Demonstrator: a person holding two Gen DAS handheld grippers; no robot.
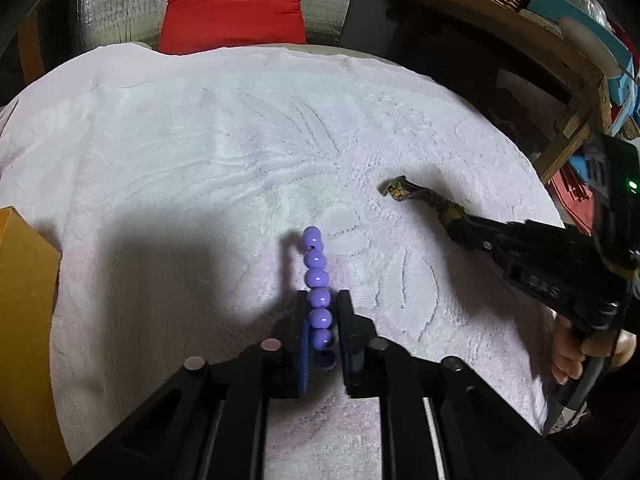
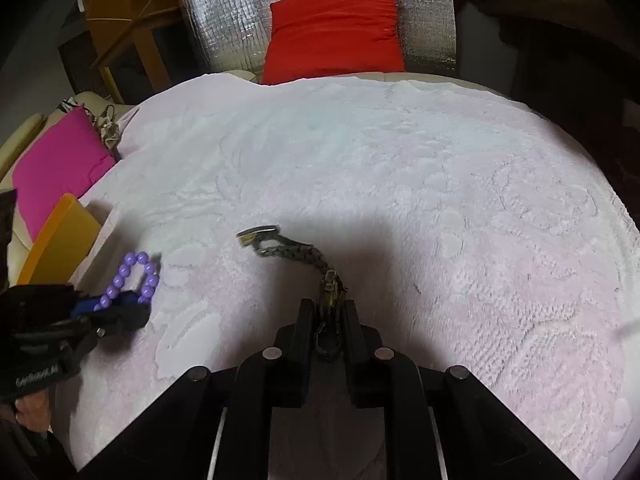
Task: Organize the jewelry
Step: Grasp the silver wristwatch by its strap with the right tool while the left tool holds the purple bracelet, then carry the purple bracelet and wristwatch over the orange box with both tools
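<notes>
On wide pale towel [image 2: 400,168], left fingers [image 1: 322,304] clamping purple beads [image 1: 318,278], right fingers [image 2: 327,312] clamping dark chain [image 2: 296,252]

bright centre | hard dark shadows | fisheye edges dim, curved

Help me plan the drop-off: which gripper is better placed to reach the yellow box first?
Likely the left gripper: shut on the purple bead bracelet, nearer the yellow box. The right gripper holds the dark chain bracelet farther away.
</notes>
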